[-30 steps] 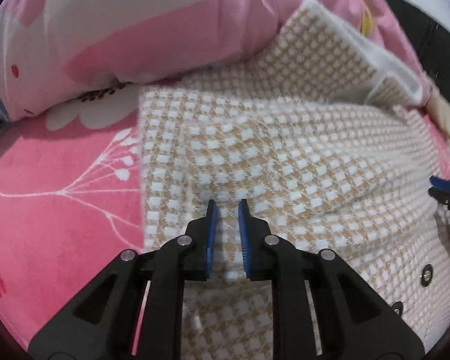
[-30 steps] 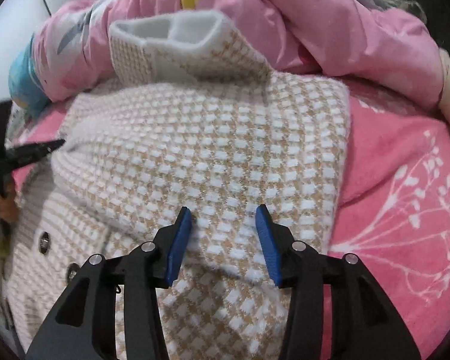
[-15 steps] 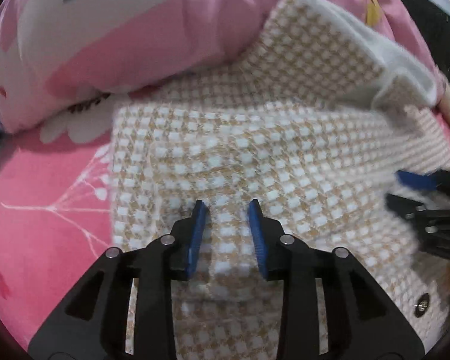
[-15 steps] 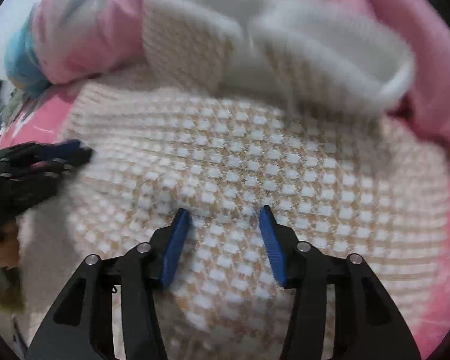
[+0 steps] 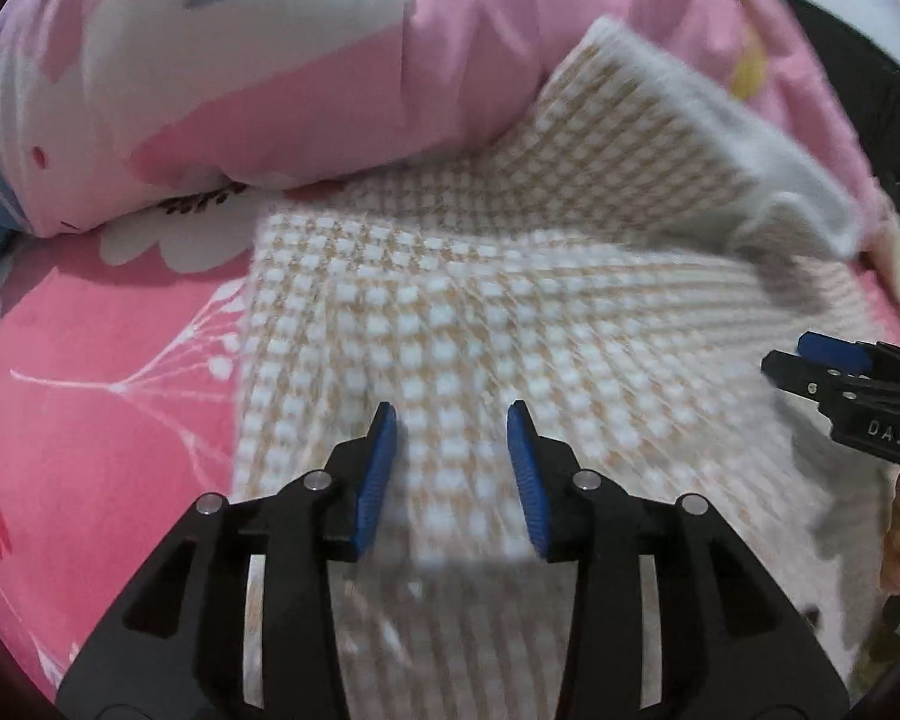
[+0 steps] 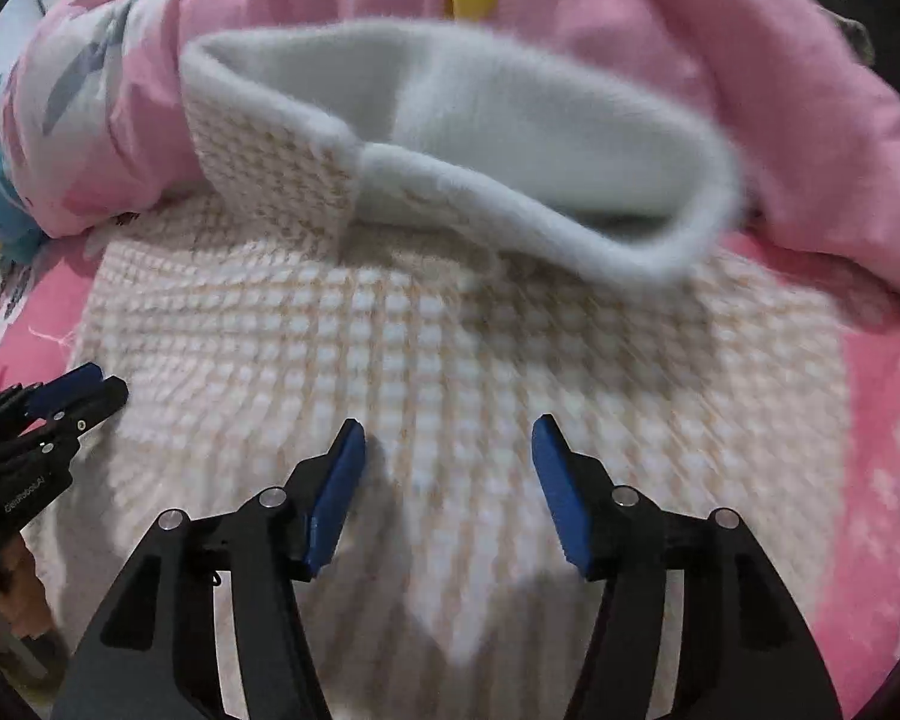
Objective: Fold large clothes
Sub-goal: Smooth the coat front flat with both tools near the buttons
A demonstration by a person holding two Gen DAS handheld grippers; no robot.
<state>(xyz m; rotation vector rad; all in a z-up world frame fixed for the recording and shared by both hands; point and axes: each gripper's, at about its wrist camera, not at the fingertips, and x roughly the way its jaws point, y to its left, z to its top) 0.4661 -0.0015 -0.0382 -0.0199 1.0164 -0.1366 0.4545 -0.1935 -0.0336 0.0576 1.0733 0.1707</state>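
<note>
Pink floral bedding (image 5: 90,420) covered the bed, and a bunched pink quilt (image 5: 270,90) was heaped across the far side, beyond both grippers. Spread over the sheet lay the task's thing, a large tan-and-white checked knit garment (image 5: 510,312), folded into a broad panel that ran beneath and ahead of both tools. At its far end a white fleecy collar (image 6: 510,120) stood up in a loop against the quilt, directly ahead of the right gripper.

From the left wrist view, the left gripper (image 5: 453,468) hung over the near part of the panel, its blue pads parted and nothing between them but the fabric below; whether they touched the knit could not be told through the blur. To its left ran the garment's straight folded edge against the sheet. The right gripper (image 6: 447,486) was likewise spread wide and empty, over the middle of the panel, with the left tool just off to its left.

By the look of it, a fold had just been laid and let go. The next move probably called for taking the near edge, or the collar end, with both grippers and carrying it across to halve the panel, keeping the layers square.
</note>
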